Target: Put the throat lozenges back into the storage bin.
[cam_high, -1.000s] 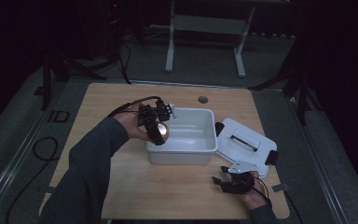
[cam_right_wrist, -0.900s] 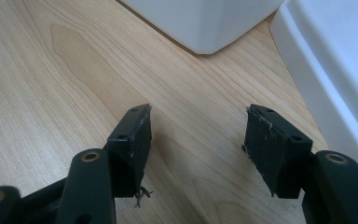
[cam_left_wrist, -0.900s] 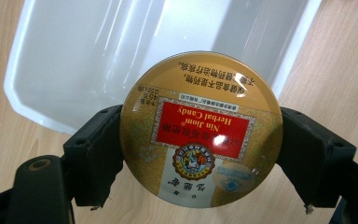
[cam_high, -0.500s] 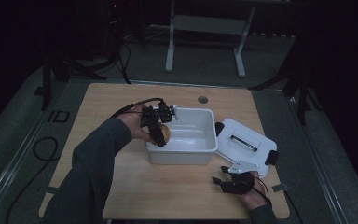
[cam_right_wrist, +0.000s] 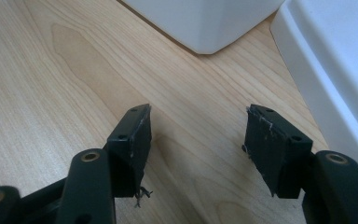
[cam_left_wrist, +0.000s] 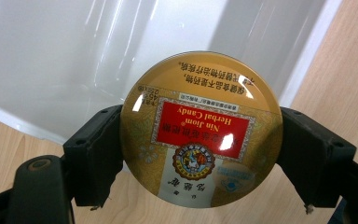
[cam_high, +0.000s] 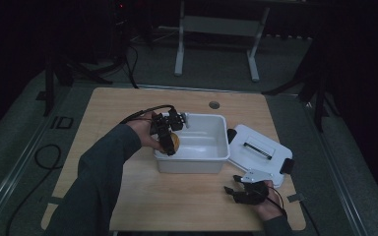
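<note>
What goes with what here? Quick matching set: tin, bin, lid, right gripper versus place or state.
Things:
1. round candy tin
2. white bin
3. white lid
4. right gripper

States:
A. lying flat on the table, right of the bin
B. jaws open, nothing between them, low over the wood
C. clamped in the left gripper at the bin's left rim
D. uncovered, mid-table

Pairs: 1-C, 2-D, 3-A, 4-B

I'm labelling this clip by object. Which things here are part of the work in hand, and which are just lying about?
In the job:
- round yellow candy tin, clamped in the left gripper at the tub's rim
- white tub

Lying about:
- white lid, flat on the table right of the tub
- right gripper, fingers open with nothing between them, resting on the table
</note>
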A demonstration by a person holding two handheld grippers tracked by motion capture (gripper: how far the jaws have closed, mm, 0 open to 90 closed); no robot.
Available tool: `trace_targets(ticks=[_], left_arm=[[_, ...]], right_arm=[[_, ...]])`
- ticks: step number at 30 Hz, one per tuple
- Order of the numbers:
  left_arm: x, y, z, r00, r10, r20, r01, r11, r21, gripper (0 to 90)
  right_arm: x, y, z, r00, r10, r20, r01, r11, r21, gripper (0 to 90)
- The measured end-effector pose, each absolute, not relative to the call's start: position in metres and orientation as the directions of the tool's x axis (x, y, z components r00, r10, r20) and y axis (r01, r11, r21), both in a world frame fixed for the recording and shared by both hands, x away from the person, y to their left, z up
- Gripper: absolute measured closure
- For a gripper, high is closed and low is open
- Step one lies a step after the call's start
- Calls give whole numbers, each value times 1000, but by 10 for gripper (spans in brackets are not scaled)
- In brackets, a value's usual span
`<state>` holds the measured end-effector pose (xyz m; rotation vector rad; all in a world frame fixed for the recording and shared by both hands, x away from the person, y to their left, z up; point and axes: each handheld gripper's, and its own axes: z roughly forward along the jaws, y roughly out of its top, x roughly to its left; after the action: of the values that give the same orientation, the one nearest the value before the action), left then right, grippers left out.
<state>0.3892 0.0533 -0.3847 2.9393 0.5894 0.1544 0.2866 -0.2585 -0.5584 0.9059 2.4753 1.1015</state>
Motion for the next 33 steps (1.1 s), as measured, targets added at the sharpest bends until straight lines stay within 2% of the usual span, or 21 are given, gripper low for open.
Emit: trace_targets(ticks=[16,20,22,24,27,33], left_arm=[[392,52,-387,915,397,66,384,-911,150,205],[395,52,-388,900,432,57,421,-896,143,202],[399,53,-387,885,464,25,457,-879,140,124],[398,53,-386,887,461,42,450,-880,151,123],[398,58,-379,880,473,47,454,-866,211,172],[395,71,-369,875,476,88,443,-861,250,424]], right_arm=[[287,-259,-558,-764,645,-3,430,513,743,407],[287,-259,-558,-764,645,-3,430,513,743,407],[287,-259,-558,-764,645,-3,430,513,743,407],[287,-259,-558,-764,645,-3,429,513,743,407],[286,-259,-558,-765,644,-3,429,513,743,406],[286,-259,-558,-765,643,-3,429,514,743,407]])
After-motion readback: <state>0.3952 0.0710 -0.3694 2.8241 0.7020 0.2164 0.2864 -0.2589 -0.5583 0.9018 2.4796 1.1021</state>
